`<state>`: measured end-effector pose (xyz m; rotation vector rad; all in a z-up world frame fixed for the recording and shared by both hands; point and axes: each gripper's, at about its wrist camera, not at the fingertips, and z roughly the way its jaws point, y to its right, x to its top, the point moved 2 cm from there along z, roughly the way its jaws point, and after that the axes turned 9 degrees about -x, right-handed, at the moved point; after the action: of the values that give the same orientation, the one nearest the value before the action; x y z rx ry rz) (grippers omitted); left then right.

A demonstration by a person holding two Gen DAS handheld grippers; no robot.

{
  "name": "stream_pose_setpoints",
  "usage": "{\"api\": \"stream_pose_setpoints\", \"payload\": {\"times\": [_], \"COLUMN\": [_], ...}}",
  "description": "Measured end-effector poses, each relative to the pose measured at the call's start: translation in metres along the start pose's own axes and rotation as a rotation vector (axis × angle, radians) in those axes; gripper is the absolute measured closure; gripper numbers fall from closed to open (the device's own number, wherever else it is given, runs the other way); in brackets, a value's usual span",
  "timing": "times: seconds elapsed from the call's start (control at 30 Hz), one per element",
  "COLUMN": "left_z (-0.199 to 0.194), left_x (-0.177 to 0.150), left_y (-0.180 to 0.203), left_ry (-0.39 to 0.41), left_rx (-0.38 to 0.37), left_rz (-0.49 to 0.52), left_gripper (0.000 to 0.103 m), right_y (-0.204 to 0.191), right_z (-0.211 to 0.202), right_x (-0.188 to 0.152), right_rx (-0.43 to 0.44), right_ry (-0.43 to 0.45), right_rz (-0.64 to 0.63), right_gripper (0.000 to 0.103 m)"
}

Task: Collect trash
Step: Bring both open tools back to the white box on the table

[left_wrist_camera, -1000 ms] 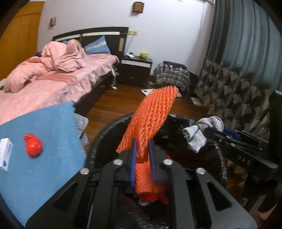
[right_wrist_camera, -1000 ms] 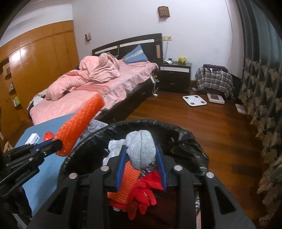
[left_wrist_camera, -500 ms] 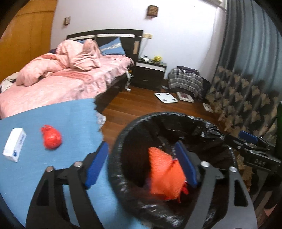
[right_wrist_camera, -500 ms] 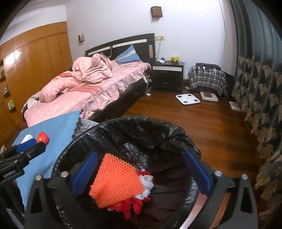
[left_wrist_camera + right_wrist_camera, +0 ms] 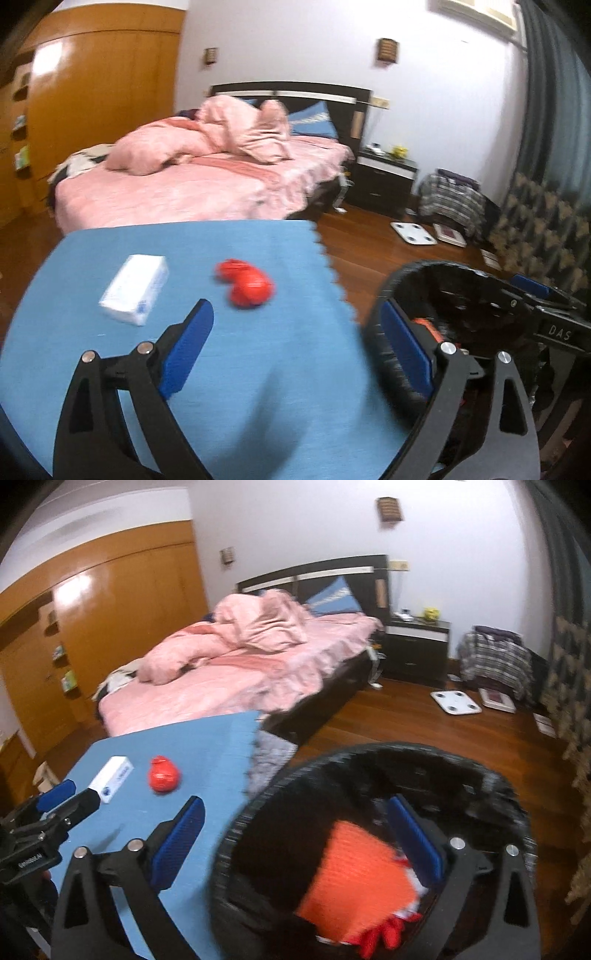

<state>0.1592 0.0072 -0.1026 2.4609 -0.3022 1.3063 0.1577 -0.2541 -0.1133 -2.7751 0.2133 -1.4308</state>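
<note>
Both grippers, left (image 5: 295, 332) and right (image 5: 293, 830), have fingers wide and empty; next comes grasping the red wad (image 5: 245, 286) on the tabletop (image 5: 258, 387).

A: What lettering can be read?

B: "DAS" is printed in pale capitals on the black body of the right gripper (image 5: 532, 291).

A: And the white box (image 5: 135, 290)?

B: Blue print is seen there, too blurred to be read.

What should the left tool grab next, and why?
Probably the red crumpled ball. The left tool is open and empty, the ball lies on the blue cloth just ahead of it, and the bin already holds the orange net.
</note>
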Motion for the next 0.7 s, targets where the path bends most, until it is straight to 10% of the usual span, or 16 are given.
{"api": "stream_pose_setpoints", "payload": {"times": [0.3, 0.7], "left_z": [-0.017, 0.028], "left_x": [-0.003, -0.002], "left_y": [-0.102, -0.175], "left_ry": [0.006, -0.047], "left_rx": [0.182, 0.225], "left_rz": [-0.091, -0.143], "left_gripper": [0.014, 0.014], "right_y": [-0.087, -0.154], "right_z": [0.037, 0.102], "right_x": [0.015, 0.020], "right_rx": [0.096, 0.093], "right_ry": [-0.009, -0.055], "right_rz": [-0.070, -0.101], "right_gripper": [0.006, 0.006]}}
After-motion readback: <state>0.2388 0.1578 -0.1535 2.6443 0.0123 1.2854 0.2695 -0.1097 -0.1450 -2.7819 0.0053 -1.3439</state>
